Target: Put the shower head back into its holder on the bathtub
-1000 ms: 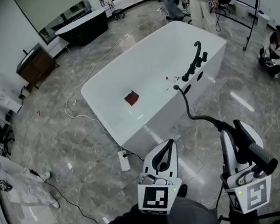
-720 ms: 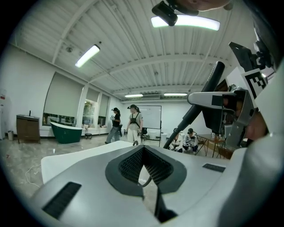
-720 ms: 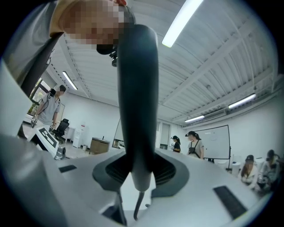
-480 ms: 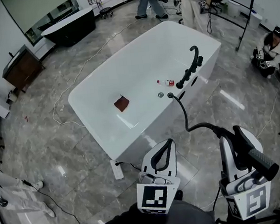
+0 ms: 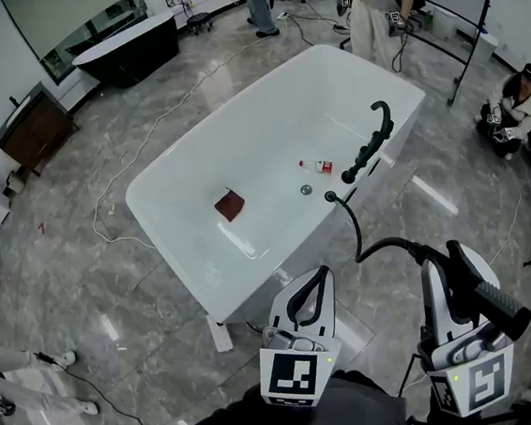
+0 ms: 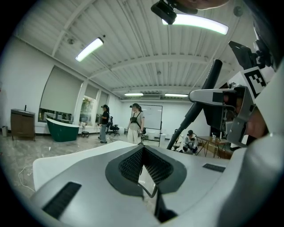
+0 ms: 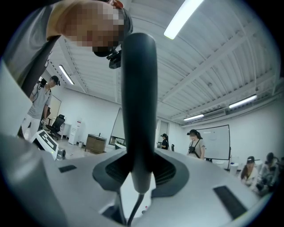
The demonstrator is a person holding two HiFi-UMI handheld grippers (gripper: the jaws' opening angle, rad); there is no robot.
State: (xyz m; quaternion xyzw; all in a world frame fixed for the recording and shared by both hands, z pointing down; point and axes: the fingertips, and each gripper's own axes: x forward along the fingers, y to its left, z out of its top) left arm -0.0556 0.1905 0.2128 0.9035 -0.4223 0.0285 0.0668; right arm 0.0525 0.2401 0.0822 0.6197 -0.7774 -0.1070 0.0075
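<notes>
The white bathtub [image 5: 224, 128] stands on the marble floor ahead, with a black faucet [image 5: 371, 144] on its right rim. A black hose [image 5: 355, 226] runs from that rim near the faucet back to the black shower head [image 5: 486, 292]. My right gripper [image 5: 432, 253] is shut on the shower head's handle [image 7: 140, 111], which stands up between the jaws. My left gripper [image 5: 324, 271] is beside it at the bottom centre, shut and empty [image 6: 142, 148]. Both grippers are short of the tub. I cannot make out the holder.
Inside the tub lie a reddish-brown square [image 5: 229, 204], a small bottle [image 5: 315, 166] and the drain [image 5: 306, 189]. A power strip [image 5: 220, 332] and cables lie by the tub's near corner. People stand behind the tub and one sits at the right [image 5: 518, 100]. A dark tub [image 5: 125, 47] and a wooden cabinet [image 5: 35, 127] stand far left.
Both grippers have been carried across the floor with the shower head still gripped. The tub now sits further left in the head view. People at the back have shifted.
</notes>
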